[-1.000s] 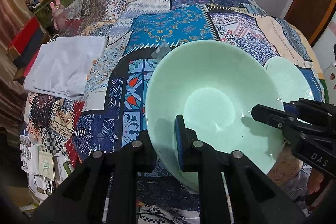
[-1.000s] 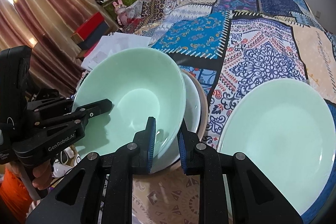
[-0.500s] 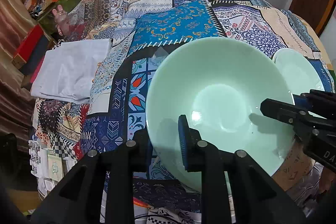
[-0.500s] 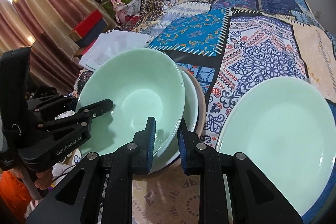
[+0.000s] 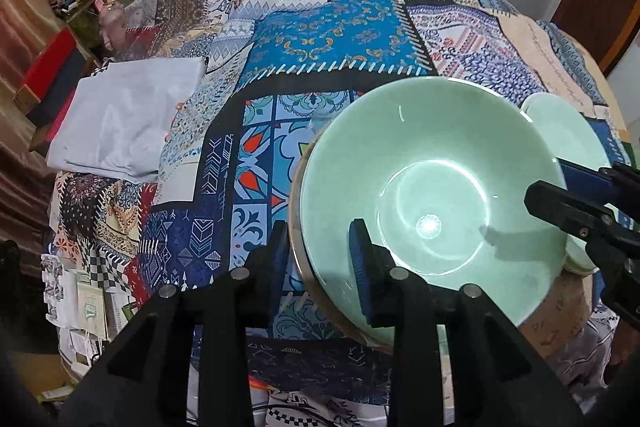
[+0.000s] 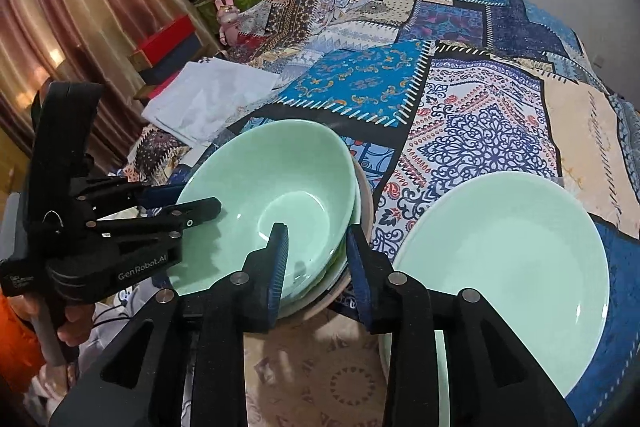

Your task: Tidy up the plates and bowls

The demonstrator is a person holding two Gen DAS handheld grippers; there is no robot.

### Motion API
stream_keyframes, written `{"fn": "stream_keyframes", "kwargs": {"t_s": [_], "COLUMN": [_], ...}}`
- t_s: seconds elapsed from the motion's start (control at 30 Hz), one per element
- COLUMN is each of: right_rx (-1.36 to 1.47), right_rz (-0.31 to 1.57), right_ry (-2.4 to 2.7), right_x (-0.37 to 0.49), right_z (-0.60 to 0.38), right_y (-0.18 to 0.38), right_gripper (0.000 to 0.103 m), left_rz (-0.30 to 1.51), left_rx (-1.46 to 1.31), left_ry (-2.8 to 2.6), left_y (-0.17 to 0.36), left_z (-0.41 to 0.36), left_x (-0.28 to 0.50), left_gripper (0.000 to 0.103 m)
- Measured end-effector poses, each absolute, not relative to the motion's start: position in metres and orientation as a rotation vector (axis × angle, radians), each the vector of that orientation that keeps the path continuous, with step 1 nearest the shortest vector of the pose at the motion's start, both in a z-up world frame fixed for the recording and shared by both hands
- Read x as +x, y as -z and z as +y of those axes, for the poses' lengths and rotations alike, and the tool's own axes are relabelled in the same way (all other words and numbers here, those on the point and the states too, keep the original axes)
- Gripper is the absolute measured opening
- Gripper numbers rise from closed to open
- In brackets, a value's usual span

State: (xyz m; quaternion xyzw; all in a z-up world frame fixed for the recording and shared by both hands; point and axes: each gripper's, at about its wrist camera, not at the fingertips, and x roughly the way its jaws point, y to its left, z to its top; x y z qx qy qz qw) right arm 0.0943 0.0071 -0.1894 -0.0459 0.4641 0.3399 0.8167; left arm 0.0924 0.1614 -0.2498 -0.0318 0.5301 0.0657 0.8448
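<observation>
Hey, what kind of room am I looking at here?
Probably a lived-in bedroom or spare room: a patchwork bedspread covers the surface, curtains hang at the side, and boxes with a toy rabbit clutter the corner.

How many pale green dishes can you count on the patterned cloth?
3: a top bowl nested in a second bowl, whose rim shows beneath it, and a plate beside them. The stack may hide more.
</observation>
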Motion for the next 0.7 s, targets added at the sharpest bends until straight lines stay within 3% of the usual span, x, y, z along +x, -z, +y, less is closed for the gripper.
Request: {"fn": "stream_keyframes", "kwargs": {"t_s": [0.2,0.3,0.7], "right_rx": [-0.098,-0.091,-0.058], "right_rz": [0.961,0.957,1.035], "right_ry": [-0.706,-0.689,-0.698], "right_x": [0.095,0.099,0.113], "right_z": [0.0,-0.002,0.01], "right_y": [0.183,0.184,0.211], "right_gripper": [0.035,0.041,0.041], "left_rz": [1.07,1.074,1.144], "left_rx": [-0.126,-0.173,-0.247], "left_ry": [-0.108,-0.09,-0.032], "left_y": [0.231,0.231,0.264], "left_z": [0.17,0.177,0.178], "left_x": [0.082,0.078,0.082], "left_gripper": [0.031,0.041,0.044]}}
